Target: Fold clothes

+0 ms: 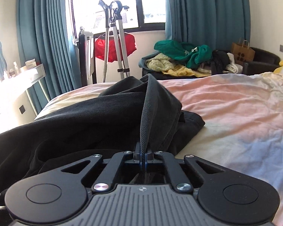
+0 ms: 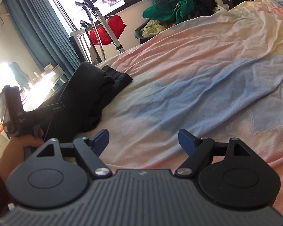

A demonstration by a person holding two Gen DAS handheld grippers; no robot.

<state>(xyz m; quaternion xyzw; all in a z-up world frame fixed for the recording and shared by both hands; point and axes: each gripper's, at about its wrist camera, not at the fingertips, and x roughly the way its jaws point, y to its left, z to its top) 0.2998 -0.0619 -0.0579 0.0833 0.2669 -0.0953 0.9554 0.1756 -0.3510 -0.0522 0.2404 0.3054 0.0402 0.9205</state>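
Left gripper (image 1: 143,150) is clamped tight on a ribbed edge of the black garment (image 1: 69,124), fabric standing up in a ridge from the jaws. Right gripper (image 2: 143,141) hangs wide open w/ nothing between its blue pads (image 2: 101,139), over bare bedsheet (image 2: 198,86). We see the garment lying crumpled on the near-left part of the bed, approx. beside the left hand (image 2: 26,143). It looks soft, limp, light; we judge it'll sag and drag, not hold shape. Best hold for us: hems or the ribbed band, thicker there, less slip. Looks: matte black knit, deep folds, darker ribbed trim, one corner spread flat toward the far right.
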